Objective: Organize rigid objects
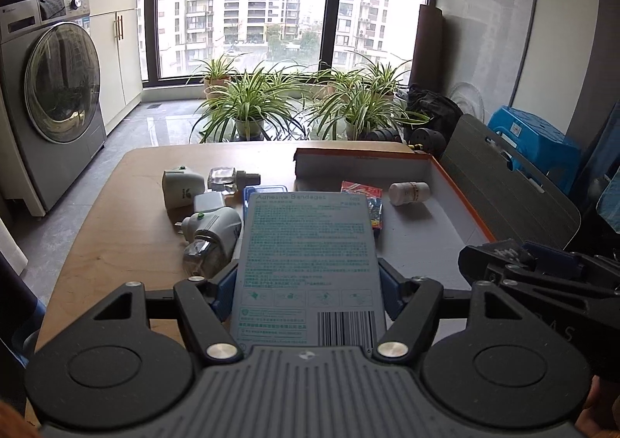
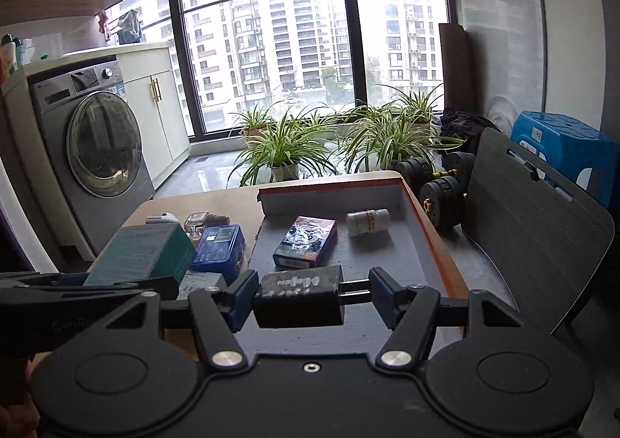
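My left gripper (image 1: 308,288) is shut on a pale blue adhesive bandage box (image 1: 308,263), held above the table's left-middle; the box also shows in the right wrist view (image 2: 143,254). My right gripper (image 2: 310,296) is open over the near end of the grey orange-rimmed tray (image 2: 434,240). A black box (image 2: 298,298) lies between its fingers against the left pad, clear of the right one. In the tray lie a dark card box (image 2: 306,242) and a white pill bottle (image 2: 366,222).
On the wooden table (image 1: 128,244) left of the tray lie white plug-in devices (image 1: 211,225), a glass bottle (image 1: 223,179) and a blue box (image 2: 219,250). A dark chair back (image 2: 534,221), dumbbells (image 2: 441,186), plants and a washing machine (image 1: 50,89) surround the table.
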`<state>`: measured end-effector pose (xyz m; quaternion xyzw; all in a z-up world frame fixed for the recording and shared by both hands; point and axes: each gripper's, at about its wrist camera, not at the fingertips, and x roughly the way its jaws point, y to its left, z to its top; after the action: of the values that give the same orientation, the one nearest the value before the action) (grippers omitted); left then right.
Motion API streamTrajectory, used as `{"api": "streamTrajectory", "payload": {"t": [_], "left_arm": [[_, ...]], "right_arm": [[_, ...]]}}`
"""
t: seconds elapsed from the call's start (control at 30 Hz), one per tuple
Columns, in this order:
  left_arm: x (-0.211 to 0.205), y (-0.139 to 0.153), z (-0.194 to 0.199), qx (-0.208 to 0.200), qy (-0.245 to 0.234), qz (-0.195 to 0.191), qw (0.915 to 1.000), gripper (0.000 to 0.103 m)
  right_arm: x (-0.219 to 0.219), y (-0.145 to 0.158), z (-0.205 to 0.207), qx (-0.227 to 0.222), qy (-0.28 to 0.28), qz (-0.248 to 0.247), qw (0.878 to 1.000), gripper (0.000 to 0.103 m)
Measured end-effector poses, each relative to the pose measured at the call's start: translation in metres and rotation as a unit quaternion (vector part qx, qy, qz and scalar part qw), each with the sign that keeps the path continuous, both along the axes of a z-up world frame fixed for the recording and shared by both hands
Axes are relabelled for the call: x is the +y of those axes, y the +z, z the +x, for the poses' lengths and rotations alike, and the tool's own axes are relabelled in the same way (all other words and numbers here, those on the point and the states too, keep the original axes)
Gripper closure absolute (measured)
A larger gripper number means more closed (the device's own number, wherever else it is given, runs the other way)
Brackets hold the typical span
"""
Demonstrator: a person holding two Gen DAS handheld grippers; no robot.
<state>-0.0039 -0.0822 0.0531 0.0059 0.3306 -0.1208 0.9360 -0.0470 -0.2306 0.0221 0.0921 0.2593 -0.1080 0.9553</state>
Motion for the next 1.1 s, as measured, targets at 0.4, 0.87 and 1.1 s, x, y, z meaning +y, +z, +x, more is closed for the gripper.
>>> {"api": "streamTrajectory", "payload": {"t": [0.4,0.87,1.1], "left_arm": [[-0.020,0.000,0.004,-0.002,-0.014,0.008,0.9999,0.031],[-0.021,-0.005,0.010,0.010,-0.012,0.002,0.9999,0.031],[-0.022,-0.009,0.013,0.016,-0.010,0.001,0.9998,0.031]], "right_arm": [[-0.017,-0.002,-0.001,-0.002,-0.018,0.007,1.000,0.027],[-0.021,-0.007,0.006,0.007,-0.021,0.008,1.000,0.027],[-0.023,-0.010,0.010,0.010,-0.020,0.009,1.000,0.027]]}}
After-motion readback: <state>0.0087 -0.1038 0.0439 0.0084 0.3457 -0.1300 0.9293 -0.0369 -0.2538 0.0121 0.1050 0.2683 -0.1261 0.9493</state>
